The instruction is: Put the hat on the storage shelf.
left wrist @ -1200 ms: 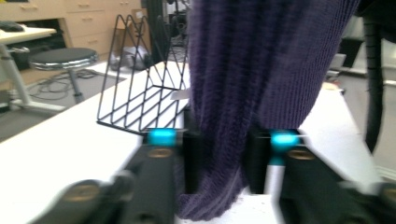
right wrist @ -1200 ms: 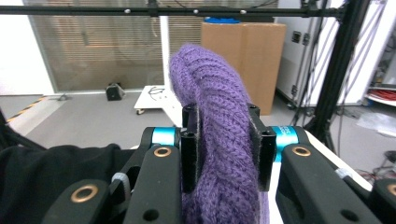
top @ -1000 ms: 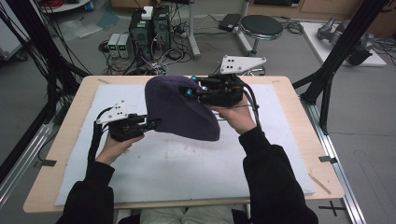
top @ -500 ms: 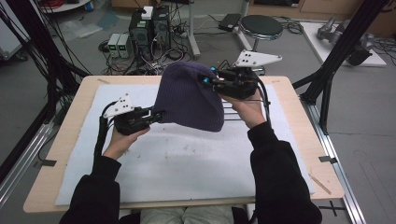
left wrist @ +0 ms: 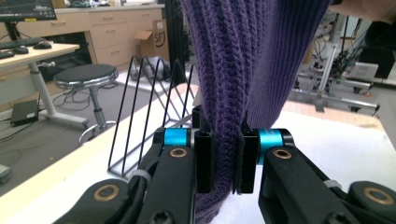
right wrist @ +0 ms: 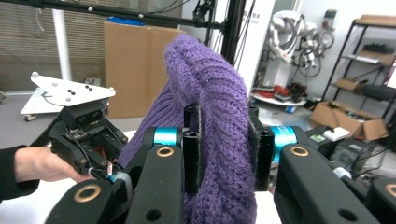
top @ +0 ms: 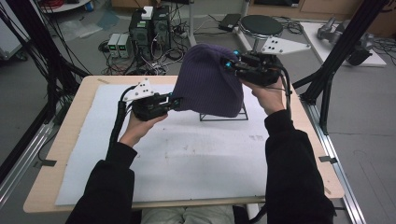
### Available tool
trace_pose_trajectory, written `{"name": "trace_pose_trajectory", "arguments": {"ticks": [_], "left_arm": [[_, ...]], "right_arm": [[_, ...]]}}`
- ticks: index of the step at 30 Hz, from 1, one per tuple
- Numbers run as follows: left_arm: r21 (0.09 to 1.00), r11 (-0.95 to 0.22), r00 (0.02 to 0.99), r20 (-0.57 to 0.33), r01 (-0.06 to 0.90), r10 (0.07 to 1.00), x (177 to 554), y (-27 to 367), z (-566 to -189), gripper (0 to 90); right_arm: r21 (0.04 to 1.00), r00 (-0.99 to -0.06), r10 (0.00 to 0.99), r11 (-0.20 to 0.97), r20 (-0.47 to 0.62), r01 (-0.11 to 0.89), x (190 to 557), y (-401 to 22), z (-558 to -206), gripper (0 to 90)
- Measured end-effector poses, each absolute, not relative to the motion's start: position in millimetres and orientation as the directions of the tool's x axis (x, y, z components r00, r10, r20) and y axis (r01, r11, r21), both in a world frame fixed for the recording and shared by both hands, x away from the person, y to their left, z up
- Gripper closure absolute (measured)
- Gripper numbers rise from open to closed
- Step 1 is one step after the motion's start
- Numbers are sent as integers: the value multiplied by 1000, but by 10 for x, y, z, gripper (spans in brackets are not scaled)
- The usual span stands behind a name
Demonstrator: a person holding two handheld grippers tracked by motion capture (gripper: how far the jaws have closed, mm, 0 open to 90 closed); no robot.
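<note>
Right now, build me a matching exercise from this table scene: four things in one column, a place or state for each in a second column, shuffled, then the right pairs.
Things:
1. purple knit hat
2. left gripper
3. right gripper
4. black wire rack

Places or states:
A. stands on the white mat, partly behind the hanging knit
B. clamped on the knit's lower edge, at the left of the high view
C. lifted clear of the table, hanging between two grips
D. clamped on the knit high up, at the right of the high view

Pairs: 1-C, 2-B, 3-D, 4-A
</note>
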State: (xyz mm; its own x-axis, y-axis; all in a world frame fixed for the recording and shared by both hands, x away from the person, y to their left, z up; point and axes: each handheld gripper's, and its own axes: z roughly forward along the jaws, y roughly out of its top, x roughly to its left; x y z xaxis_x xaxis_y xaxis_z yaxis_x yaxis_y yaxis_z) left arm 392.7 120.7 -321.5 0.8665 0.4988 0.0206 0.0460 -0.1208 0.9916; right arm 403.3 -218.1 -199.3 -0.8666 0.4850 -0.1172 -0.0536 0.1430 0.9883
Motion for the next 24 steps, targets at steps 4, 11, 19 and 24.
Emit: {"name": "trace_pose_trajectory", "arguments": {"ticks": [4,11,19,24], "left_arm": [[994,-102,872,8,49,490,4003,1089,-3156,818],[994,-102,882,11,42,471,4115,875,-3083,818],[996,-82,874,1,44,486,4297,717,-3022,817],[997,-69,873,-5,44,488,4391,638,-2978,817]], "right_arm": [[987,-860,494,151,-127,-59,4098,-2294,-1907,733],[985,-844,520,163,-132,-53,4227,-2485,-1805,734],[982,-827,541,177,-150,-63,4331,-2618,-1691,734],[983,-818,555,168,-151,-68,4387,-2705,-1690,734]]}}
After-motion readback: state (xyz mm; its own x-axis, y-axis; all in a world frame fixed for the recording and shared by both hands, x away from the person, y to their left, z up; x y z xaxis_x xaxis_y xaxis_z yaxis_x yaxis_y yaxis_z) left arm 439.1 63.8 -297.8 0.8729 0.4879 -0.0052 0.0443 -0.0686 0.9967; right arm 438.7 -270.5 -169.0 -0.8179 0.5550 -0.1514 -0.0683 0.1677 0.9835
